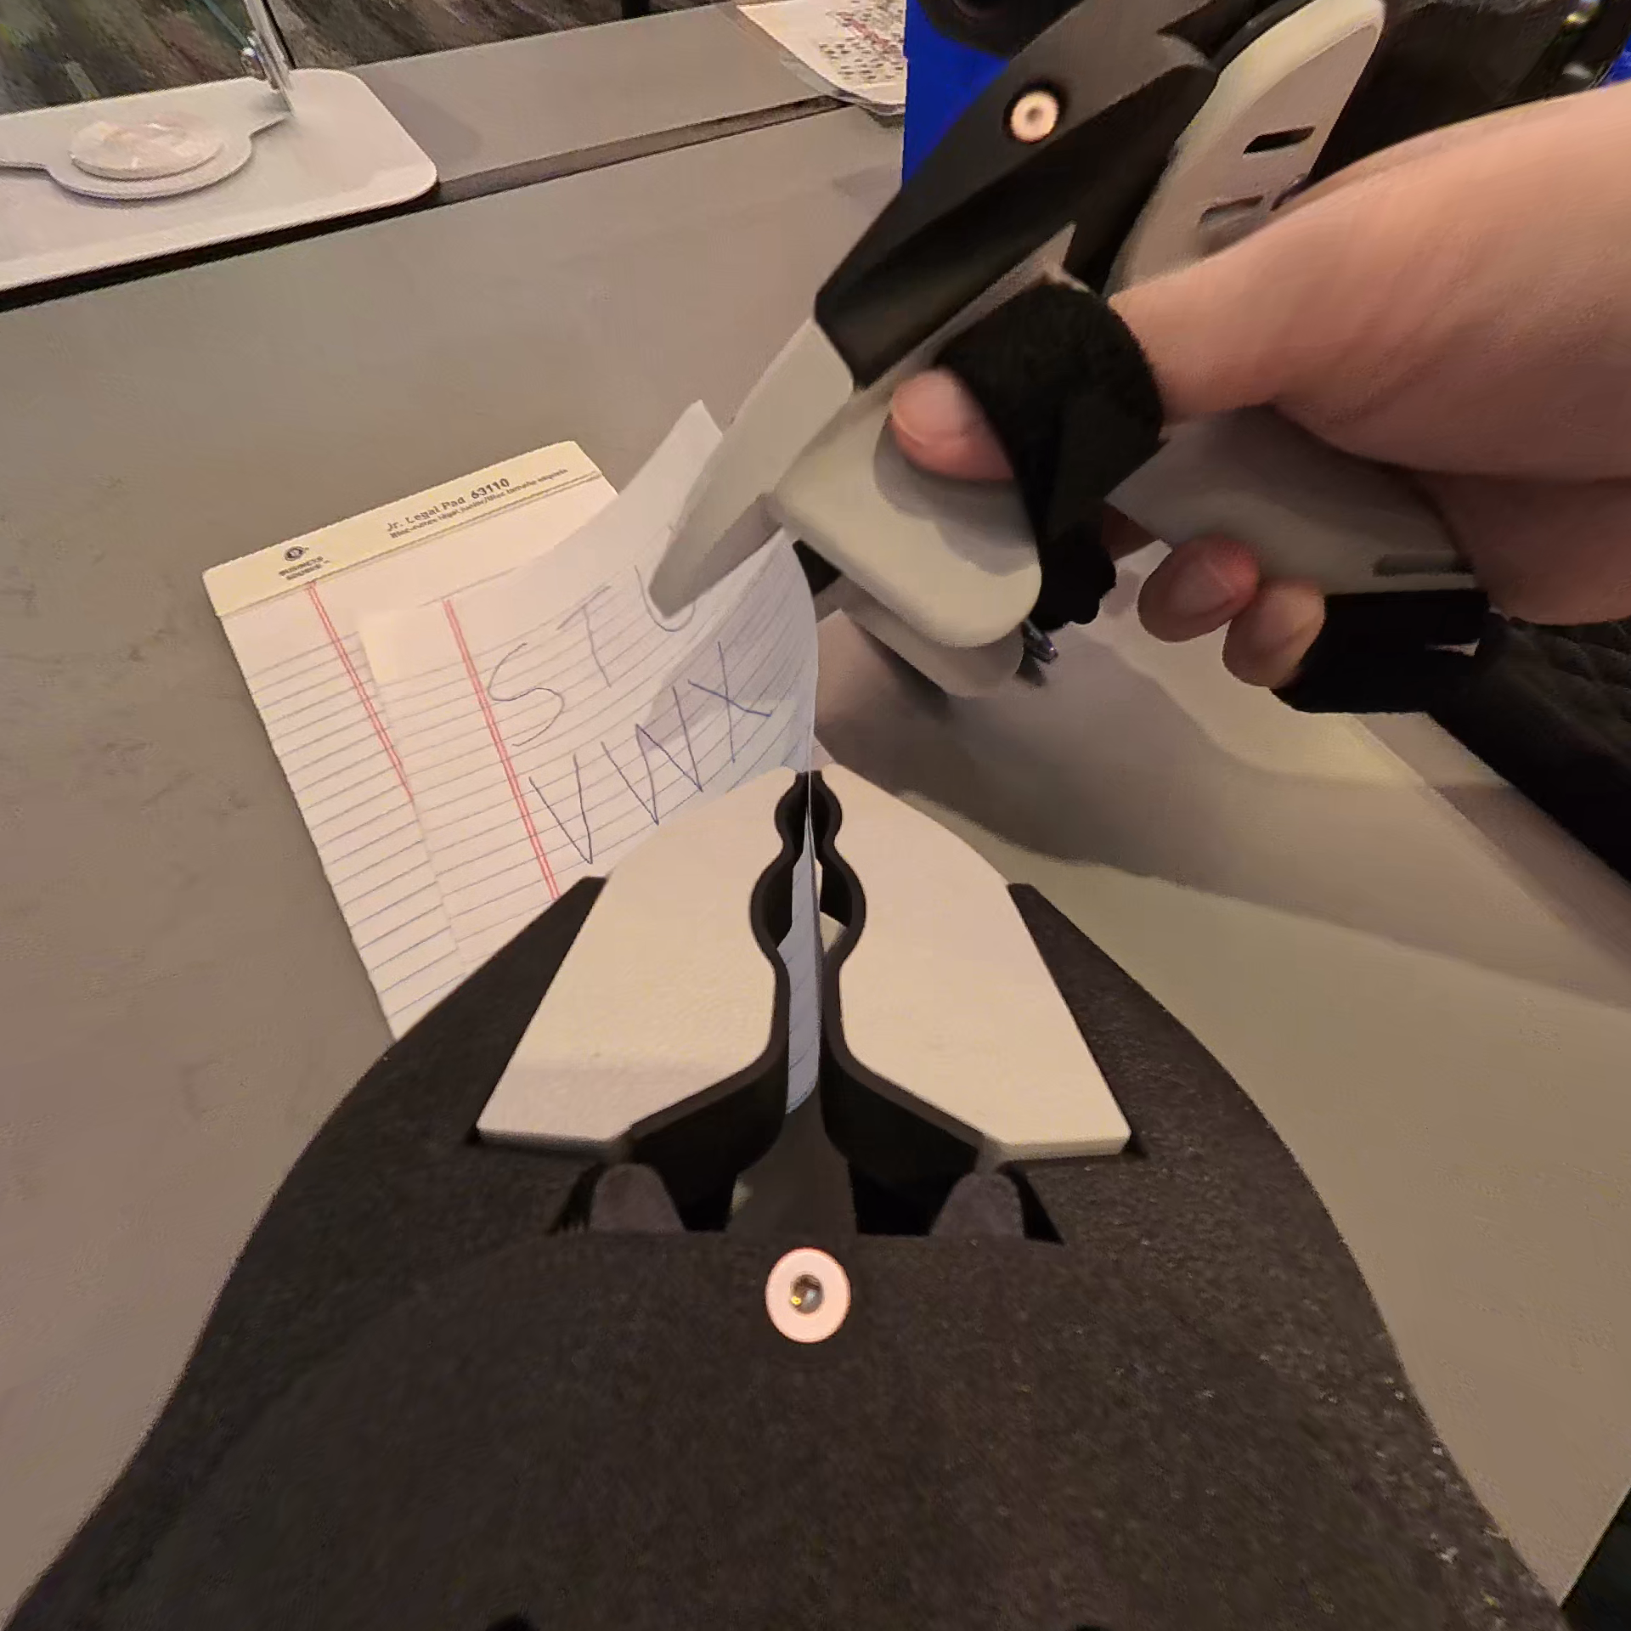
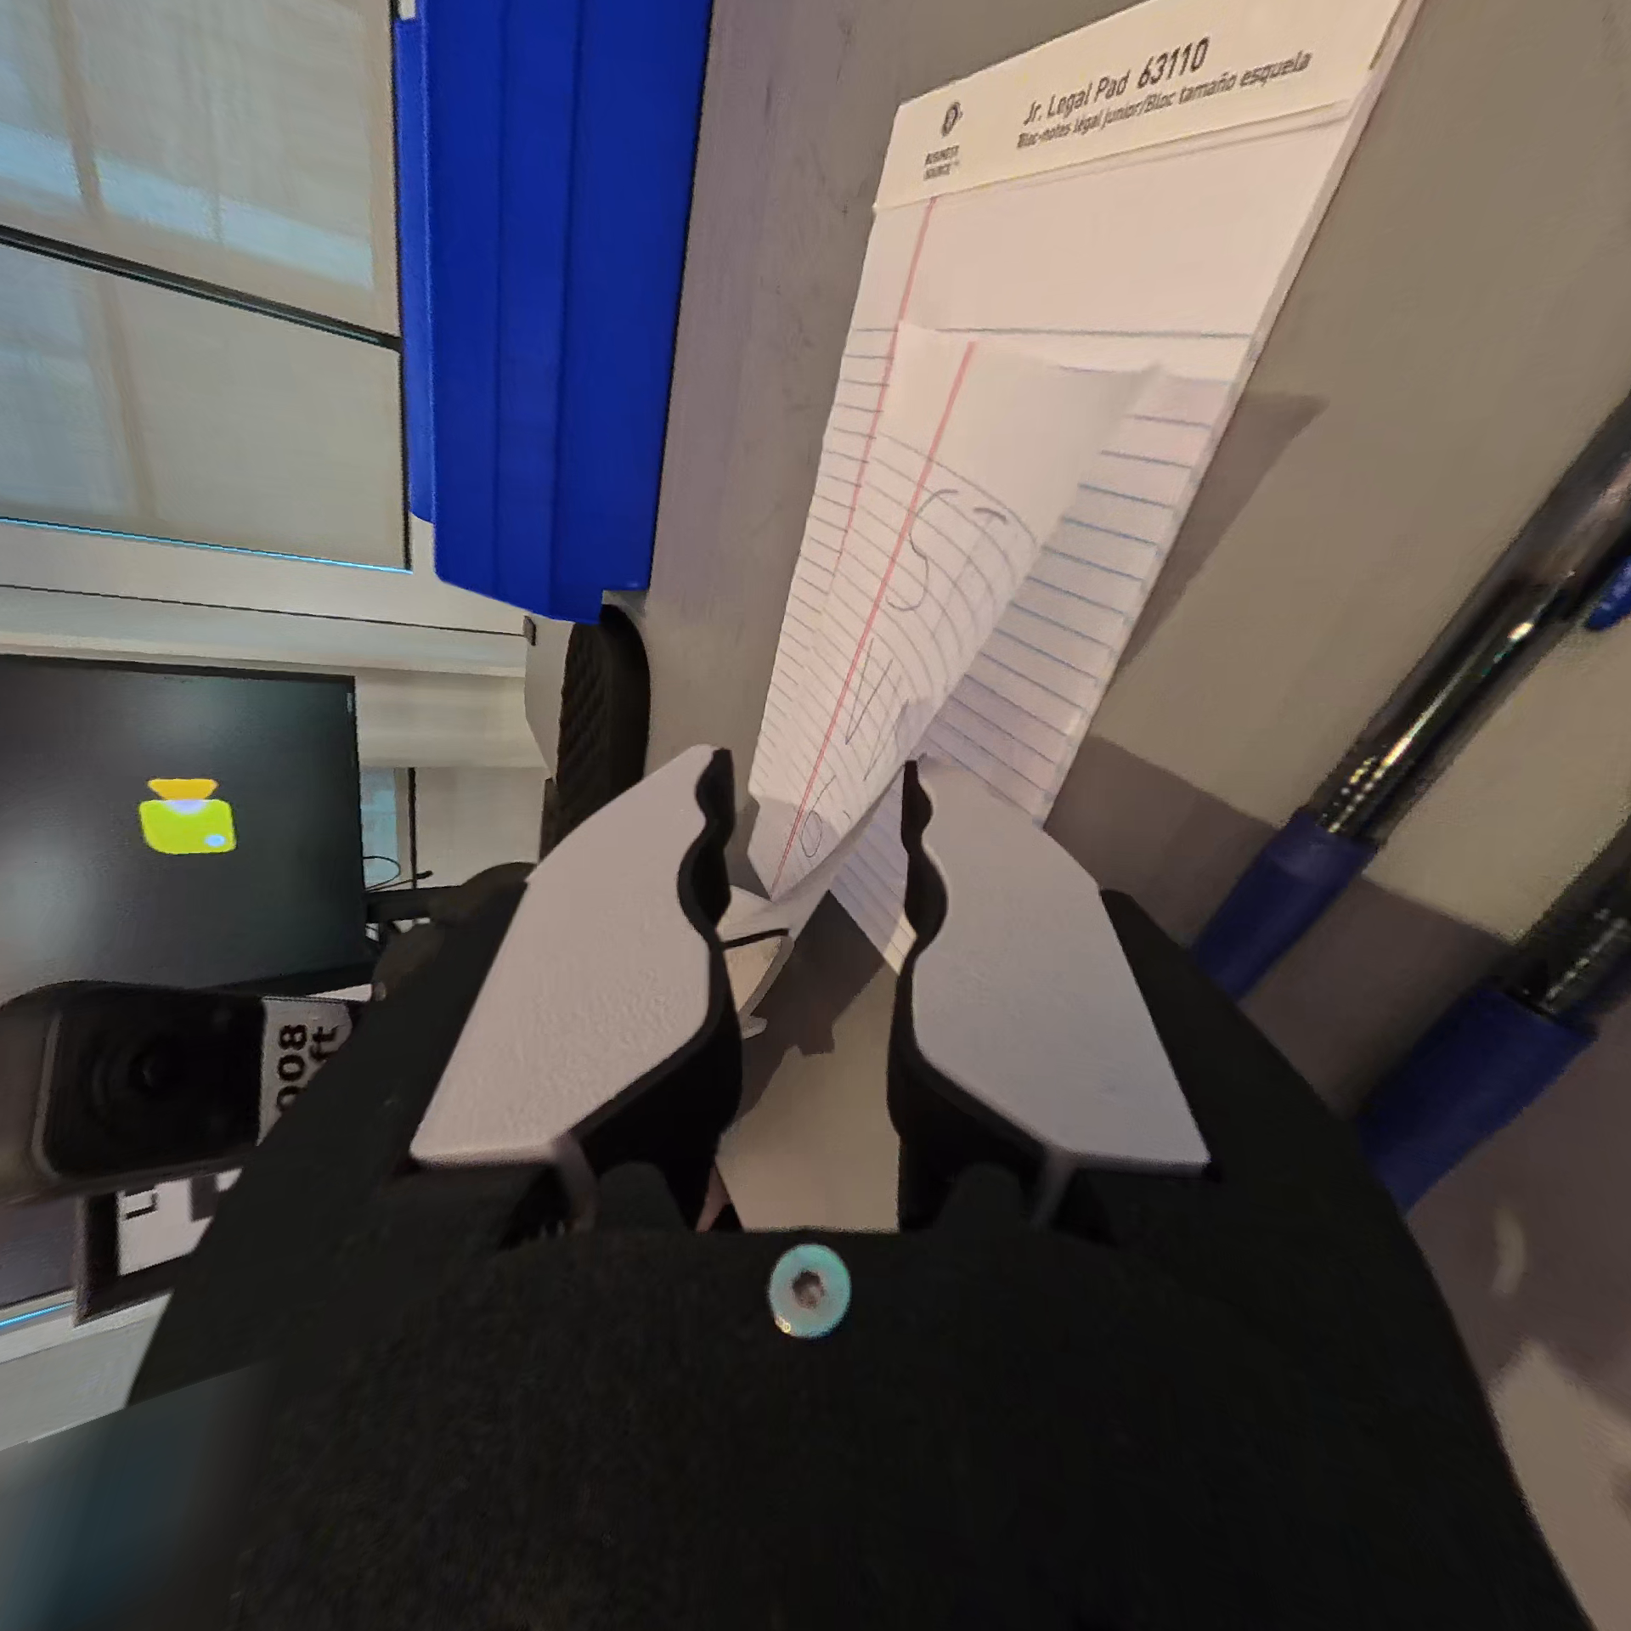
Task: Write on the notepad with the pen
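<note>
A white lined notepad (image 1: 335,706) lies on the grey table (image 1: 176,883). A loose lined sheet (image 1: 618,688) with blue handwriting stands curved above it, apart from the pad's bound top. My left gripper (image 1: 807,781) is shut on the sheet's near edge. In the right wrist view, my right gripper (image 2: 821,777) is open, its jaws on either side of a corner of the sheet (image 2: 953,494), over the notepad (image 2: 1147,221). In the left wrist view, one of its fingers (image 1: 732,503) lies against the sheet's upper part. Two blue-grip pens (image 2: 1447,706) lie at the right; neither gripper holds one.
A hand (image 1: 1368,371) holds the right gripper at the upper right. A white tray (image 1: 265,159) sits at the back left. A blue object (image 2: 547,309) stands past the table's far edge. A dark monitor (image 2: 176,838) and the left gripper's camera (image 2: 150,1068) show at the left.
</note>
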A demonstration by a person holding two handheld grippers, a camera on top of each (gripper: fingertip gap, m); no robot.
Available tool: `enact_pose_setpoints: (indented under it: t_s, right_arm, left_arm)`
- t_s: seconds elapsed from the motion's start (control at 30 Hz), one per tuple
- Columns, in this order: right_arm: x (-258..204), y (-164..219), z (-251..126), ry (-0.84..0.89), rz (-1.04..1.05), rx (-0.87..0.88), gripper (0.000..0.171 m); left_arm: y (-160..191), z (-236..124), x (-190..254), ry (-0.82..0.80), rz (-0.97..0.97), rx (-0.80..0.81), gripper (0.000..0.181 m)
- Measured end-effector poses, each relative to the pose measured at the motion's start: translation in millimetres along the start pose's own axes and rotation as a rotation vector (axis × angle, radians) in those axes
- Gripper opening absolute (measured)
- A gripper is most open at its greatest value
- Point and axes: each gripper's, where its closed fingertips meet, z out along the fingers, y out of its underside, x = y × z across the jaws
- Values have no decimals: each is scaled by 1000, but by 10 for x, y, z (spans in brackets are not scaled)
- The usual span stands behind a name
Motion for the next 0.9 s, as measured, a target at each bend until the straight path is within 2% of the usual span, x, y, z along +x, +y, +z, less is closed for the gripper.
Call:
enact_pose_setpoints:
  t_s: [0.1,0.23,0.3,0.43,0.6,0.77,0.9]
  right_arm:
    - [20,58,18,45,-30,-28,26]
    - [32,51,20,57,-41,-22,2]
    - [37,56,26,54,-42,-27,1]
    - [68,77,32,83,-83,-53,0]
    - [34,23,-50,162,-247,-108,0]
    - [-269,-213,-433,260,-476,-150,0]
    - [-688,-522,-1077,312,-614,-143,0]
  left_arm:
    - [-18,11,10,-3,-3,17,0]
    - [-46,3,46,12,0,26,0]
    - [-53,-8,57,14,1,32,6]
    - [-3,-18,118,48,-30,8,36]
    - [-70,-202,160,61,-41,90,43]
    - [-108,-497,50,44,-43,126,47]
    - [-8,-706,-49,63,-62,127,46]
